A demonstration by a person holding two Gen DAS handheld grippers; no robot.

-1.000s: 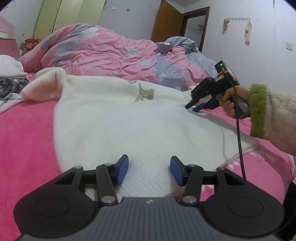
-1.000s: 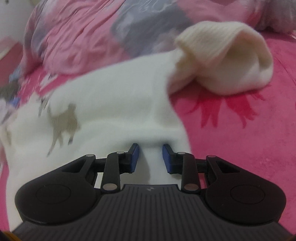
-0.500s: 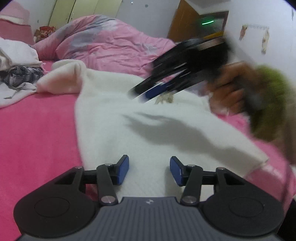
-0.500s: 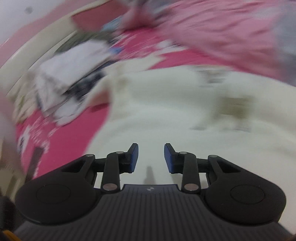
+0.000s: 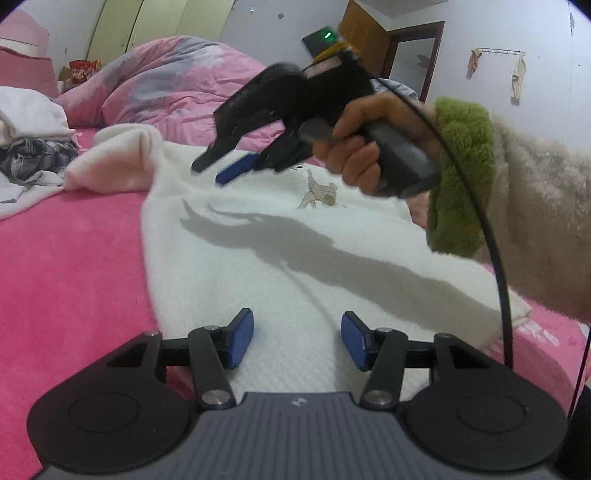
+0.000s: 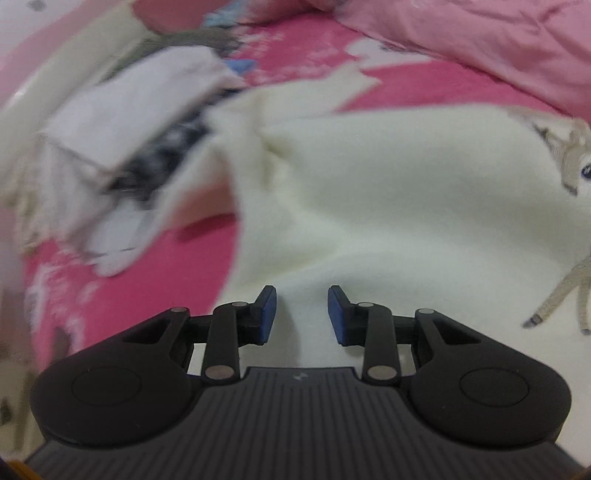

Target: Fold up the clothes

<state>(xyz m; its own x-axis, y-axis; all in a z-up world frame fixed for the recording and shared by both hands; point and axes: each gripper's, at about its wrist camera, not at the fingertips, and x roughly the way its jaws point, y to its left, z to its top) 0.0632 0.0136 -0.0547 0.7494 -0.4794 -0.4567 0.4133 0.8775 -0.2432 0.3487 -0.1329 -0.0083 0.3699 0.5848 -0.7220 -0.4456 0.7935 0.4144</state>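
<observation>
Surface: pink bedspread (image 5: 66, 266) covers the bed across the left and lower right of the left wrist view.
Background: rumpled pink quilt (image 5: 177, 85) at upper centre; wooden door (image 5: 365, 33) at upper right; white wall behind.
Task item: white fleece garment (image 5: 277, 266) lies spread flat on the bedspread, centre of frame, one sleeve (image 5: 118, 162) bunched toward the left.
Marking: deer motif (image 5: 319, 192) on the garment, right of centre.
Other clothes: white and plaid pile (image 5: 33, 147) at the left edge, apart from the garment.
Left gripper (image 5: 297, 341): low over the garment's near hem, blue pads apart, nothing between them.
Right gripper (image 5: 225, 168): held above the garment at upper centre, tips angled down toward the sleeve; in its own view the pads stand apart, empty.
Right hand (image 5: 369, 140): wrapped round the handle; green-cuffed fuzzy sleeve (image 5: 517, 206) enters from the right.
Image quality: right wrist view blurred at the left.
</observation>
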